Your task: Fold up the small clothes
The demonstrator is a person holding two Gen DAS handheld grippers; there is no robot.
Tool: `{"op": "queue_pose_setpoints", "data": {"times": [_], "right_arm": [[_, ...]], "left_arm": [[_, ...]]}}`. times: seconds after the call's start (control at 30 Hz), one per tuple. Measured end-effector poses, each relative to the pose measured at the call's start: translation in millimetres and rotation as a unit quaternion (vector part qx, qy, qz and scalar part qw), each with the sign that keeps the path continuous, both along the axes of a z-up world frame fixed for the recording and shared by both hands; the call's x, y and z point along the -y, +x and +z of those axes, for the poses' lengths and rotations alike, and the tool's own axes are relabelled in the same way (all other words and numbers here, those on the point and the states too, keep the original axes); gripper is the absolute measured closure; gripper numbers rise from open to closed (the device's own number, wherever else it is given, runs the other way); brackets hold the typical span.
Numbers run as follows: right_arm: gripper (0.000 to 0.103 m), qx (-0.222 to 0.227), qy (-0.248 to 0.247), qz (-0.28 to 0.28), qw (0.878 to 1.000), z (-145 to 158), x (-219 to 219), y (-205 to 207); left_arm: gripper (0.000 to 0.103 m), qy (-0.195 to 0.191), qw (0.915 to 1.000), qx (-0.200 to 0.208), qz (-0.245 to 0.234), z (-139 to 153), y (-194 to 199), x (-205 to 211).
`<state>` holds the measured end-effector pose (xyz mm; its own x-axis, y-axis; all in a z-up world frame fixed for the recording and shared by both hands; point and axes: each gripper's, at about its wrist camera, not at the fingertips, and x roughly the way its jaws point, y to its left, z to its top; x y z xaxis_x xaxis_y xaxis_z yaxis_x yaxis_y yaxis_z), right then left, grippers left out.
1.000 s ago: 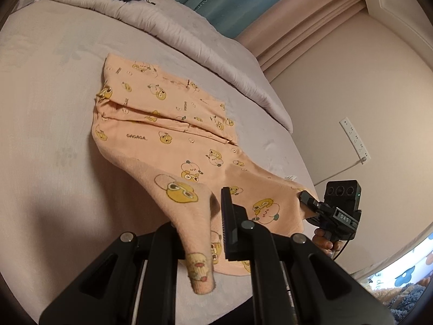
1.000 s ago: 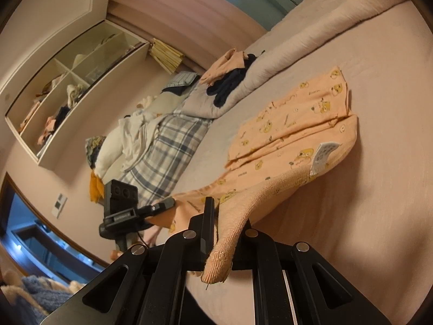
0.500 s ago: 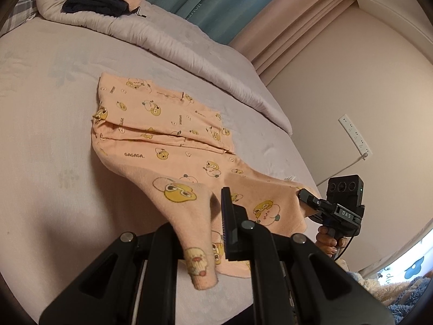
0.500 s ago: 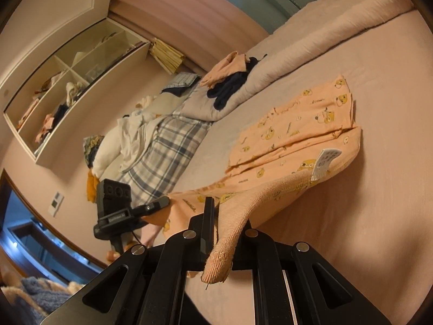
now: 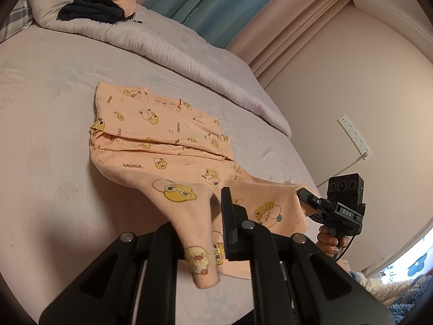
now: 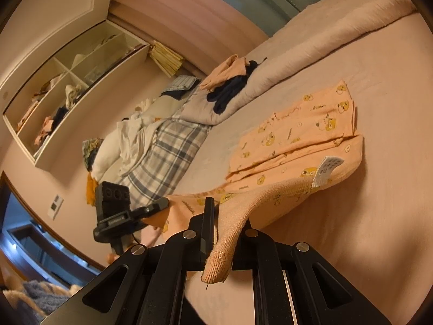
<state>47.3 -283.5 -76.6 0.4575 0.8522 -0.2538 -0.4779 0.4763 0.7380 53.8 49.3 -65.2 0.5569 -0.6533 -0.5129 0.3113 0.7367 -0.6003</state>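
A small peach garment with yellow cartoon prints [image 5: 162, 132] lies on the bed, its far part folded flat; it also shows in the right wrist view [image 6: 297, 140]. My left gripper [image 5: 208, 216] is shut on one near corner of it, which hangs between the fingers. My right gripper [image 6: 224, 222] is shut on the other near corner, with a white care label [image 6: 327, 169] showing on the lifted edge. Each gripper shows in the other's view, the right one [image 5: 311, 200] and the left one [image 6: 159, 205], holding the near edge stretched above the bed.
The grey-pink bed sheet [image 5: 40, 135] spreads around the garment. A rolled duvet [image 5: 162, 43] lies along the far side with dark and peach clothes [image 5: 97, 5] on it. A plaid blanket and pillows [image 6: 162, 157] lie at the head. A wall socket strip [image 5: 354, 138] is at right.
Both grippers have carried the held near edge forward, toward the folded far part. The garment looks closer and more slack in the middle.
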Motion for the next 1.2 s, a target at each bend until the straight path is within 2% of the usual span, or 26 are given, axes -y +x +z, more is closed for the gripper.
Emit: {"op": "queue_pose_setpoints", "data": {"times": [0.73, 1.2], "right_arm": [[0.092, 0.005, 0.003, -0.007, 1.000, 3, -1, 4], [0.092, 0.014, 0.014, -0.013, 1.000, 6, -2, 10]], "left_arm": [[0.095, -0.011, 0.9999, 0.006, 0.001, 3, 10, 0], [0.095, -0.004, 0.9999, 0.014, 0.006, 10, 21, 2]]}}
